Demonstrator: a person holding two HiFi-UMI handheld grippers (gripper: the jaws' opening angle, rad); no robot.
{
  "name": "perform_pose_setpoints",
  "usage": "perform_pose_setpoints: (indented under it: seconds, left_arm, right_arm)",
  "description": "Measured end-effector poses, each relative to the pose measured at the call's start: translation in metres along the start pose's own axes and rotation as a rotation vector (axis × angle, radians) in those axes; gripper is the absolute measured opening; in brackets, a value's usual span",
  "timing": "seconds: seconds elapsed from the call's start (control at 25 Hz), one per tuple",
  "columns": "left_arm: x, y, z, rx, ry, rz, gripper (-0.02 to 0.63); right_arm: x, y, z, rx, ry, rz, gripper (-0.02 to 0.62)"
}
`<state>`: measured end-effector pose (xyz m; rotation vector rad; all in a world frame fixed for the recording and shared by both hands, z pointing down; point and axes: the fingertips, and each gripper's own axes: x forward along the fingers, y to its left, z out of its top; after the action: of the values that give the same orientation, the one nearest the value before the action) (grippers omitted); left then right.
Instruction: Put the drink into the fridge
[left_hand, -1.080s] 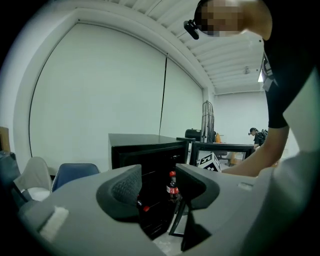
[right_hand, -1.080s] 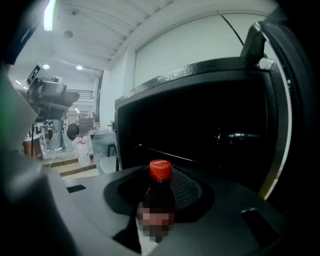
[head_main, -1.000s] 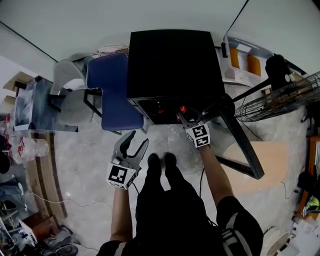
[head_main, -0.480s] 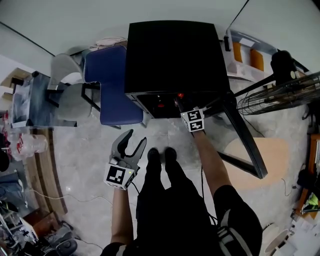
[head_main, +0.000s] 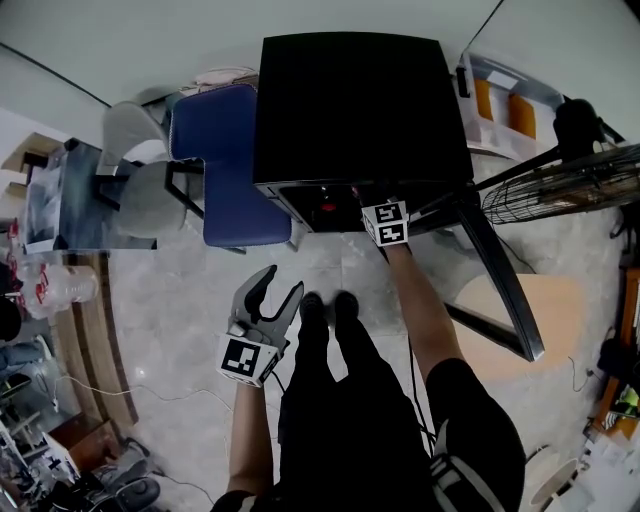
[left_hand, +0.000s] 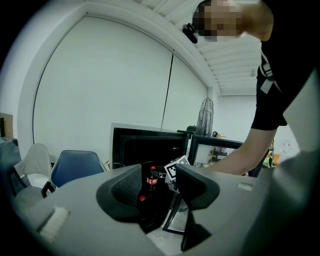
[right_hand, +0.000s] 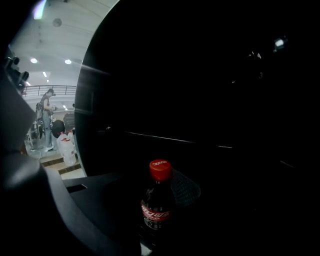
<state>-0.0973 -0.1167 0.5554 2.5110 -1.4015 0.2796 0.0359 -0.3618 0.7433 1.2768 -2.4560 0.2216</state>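
The black fridge (head_main: 350, 110) stands ahead with its door (head_main: 495, 270) swung open to the right. My right gripper (head_main: 365, 200) reaches into the dark opening, only its marker cube showing in the head view. In the right gripper view the jaws (right_hand: 157, 215) are shut on a dark cola bottle (right_hand: 157, 205) with a red cap, held upright inside the fridge; a mesh pad (right_hand: 186, 187) shows behind it. My left gripper (head_main: 283, 282) hangs low in front of the fridge, open and empty, and in the left gripper view (left_hand: 157, 182) it points at the open fridge.
A blue chair (head_main: 225, 170) and a white chair (head_main: 135, 150) stand left of the fridge. A wire fan (head_main: 570, 180) and a box with orange items (head_main: 505, 110) are at the right. Something red (head_main: 328, 207) sits inside the fridge. The person's feet (head_main: 325, 305) stand close before it.
My right gripper has moved forward with the bottle, deeper into the fridge opening, so the red cap no longer shows in the head view. The left gripper has barely shifted.
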Motion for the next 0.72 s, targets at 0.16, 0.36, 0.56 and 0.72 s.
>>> perform_pose_setpoints:
  seconds: [0.16, 0.36, 0.56, 0.72]
  left_arm:
    - [-0.002, 0.003, -0.003, -0.01, 0.006, 0.004, 0.209]
    - [-0.002, 0.004, -0.013, -0.011, 0.035, 0.005, 0.209]
    - [0.001, 0.006, -0.007, -0.022, 0.006, 0.01, 0.209]
    - [-0.002, 0.003, -0.002, -0.02, -0.001, 0.006, 0.209]
  right_arm:
    - [0.012, -0.002, 0.003, 0.016, -0.017, -0.012, 0.133]
    - [0.023, -0.011, 0.002, 0.01, -0.016, -0.035, 0.132]
    - [0.026, -0.013, 0.005, 0.016, -0.03, -0.049, 0.133]
    - [0.023, -0.01, 0.003, 0.022, -0.043, -0.059, 0.137]
